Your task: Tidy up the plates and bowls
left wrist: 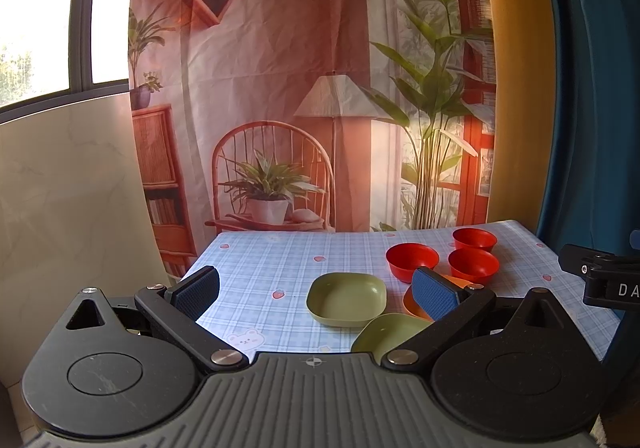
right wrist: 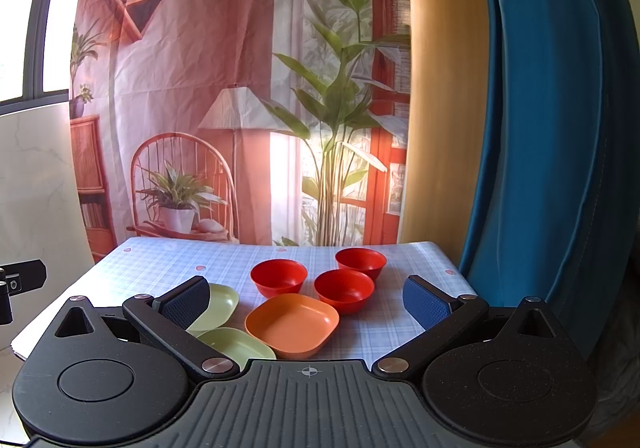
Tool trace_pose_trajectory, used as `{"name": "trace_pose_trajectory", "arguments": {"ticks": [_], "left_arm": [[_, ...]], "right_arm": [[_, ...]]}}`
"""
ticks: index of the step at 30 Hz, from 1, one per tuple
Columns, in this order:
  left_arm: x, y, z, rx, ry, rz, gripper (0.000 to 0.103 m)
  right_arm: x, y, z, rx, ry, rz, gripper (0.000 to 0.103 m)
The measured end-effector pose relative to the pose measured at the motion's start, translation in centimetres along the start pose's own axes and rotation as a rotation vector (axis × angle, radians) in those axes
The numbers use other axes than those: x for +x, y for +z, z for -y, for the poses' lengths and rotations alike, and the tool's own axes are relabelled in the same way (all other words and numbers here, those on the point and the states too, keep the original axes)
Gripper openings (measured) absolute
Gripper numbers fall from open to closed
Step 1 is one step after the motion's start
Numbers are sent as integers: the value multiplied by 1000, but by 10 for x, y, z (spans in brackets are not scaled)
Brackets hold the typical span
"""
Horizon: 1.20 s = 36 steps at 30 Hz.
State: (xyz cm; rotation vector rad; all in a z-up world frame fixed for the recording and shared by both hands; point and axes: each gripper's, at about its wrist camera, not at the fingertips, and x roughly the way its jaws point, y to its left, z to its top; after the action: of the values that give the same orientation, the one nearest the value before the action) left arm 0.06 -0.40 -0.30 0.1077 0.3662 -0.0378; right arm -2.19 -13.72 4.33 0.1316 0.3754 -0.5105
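Jaws spread wide on both tools: left gripper point(left wrist: 316, 292) and right gripper point(right wrist: 306, 300) each hold nothing, blue pads parted above the near edge of the table point(right wrist: 400, 332).

Table covering: pale blue checked cloth point(left wrist: 256, 268) with small pink strawberry marks and a bear print at the near edge.

Landmark: orange plate point(right wrist: 292, 324), square with rounded corners, empty, lying near the front of the table.

- Red bowl, first point(right wrist: 279, 277): just behind the orange plate, toward its left; upright, empty.
- Red bowl, second point(right wrist: 344, 290): just behind the orange plate's right corner; whether it touches is unclear.
- Red bowl, third point(right wrist: 361, 262): farthest behind the orange plate, close behind the second.
- Green plate, near point(right wrist: 236, 344): just left of the orange plate, at the front edge; contact between the two cannot be told.
- Green plate, far point(right wrist: 218, 306): left of the orange plate and behind the near green one, partly hidden by the right gripper's left finger.

Backdrop: printed hanging point(right wrist: 192, 87) behind the table showing a chair, lamp and plants; blue curtain point(right wrist: 560, 127) to its right.
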Motion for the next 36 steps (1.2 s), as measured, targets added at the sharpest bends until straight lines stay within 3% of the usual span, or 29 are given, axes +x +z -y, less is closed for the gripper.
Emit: {"name": "trace_pose_trajectory", "arguments": {"ticks": [36], "left_arm": [[0,1,-2,6,-8,2,103]], "right_arm": [[1,2,1,3,1,-6,103]]}}
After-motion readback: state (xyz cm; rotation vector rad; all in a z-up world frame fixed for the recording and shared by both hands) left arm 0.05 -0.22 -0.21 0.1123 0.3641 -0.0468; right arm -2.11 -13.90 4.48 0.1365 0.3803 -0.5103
